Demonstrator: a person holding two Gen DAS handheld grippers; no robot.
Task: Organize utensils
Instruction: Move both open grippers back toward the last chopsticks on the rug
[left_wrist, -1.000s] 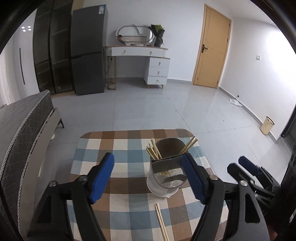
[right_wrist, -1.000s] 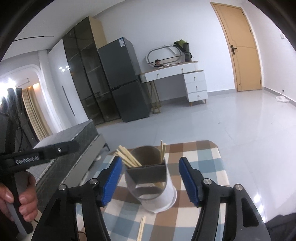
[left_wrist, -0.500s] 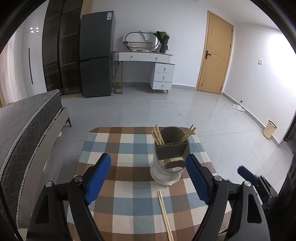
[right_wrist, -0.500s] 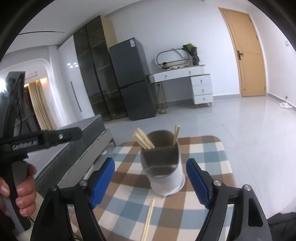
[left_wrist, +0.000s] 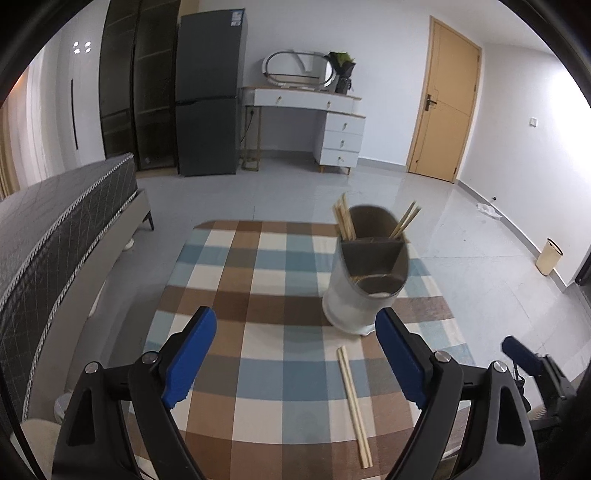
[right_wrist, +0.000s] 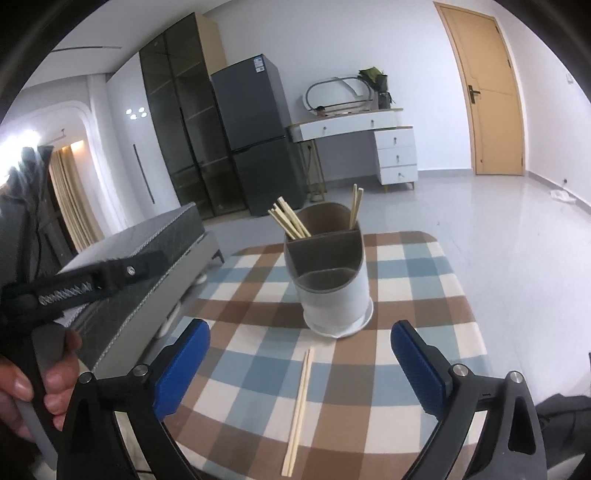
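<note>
Left wrist view: left gripper (left_wrist: 295, 354) fills the lower frame, jaws spread wide, nothing between them. Utensil holder (left_wrist: 365, 284) stands right of centre on the checked tablecloth (left_wrist: 240, 295), with chopsticks upright in its rear compartments. One loose pair of chopsticks (left_wrist: 354, 391) lies flat in the lower right, just in front of the holder and apart from it. Right gripper's blue tip shows at the far right edge.

Right wrist view: right gripper (right_wrist: 300, 362) at bottom, jaws wide apart and empty. The loose pair sits bottom centre between the pads, below them on the cloth. Holder is centre frame; front compartment looks empty, though its floor is dim.

Judgement: picking up the loose pair comes next. Descend square over the mid-length, pinch both sticks together, lift level so neither slips.
</note>
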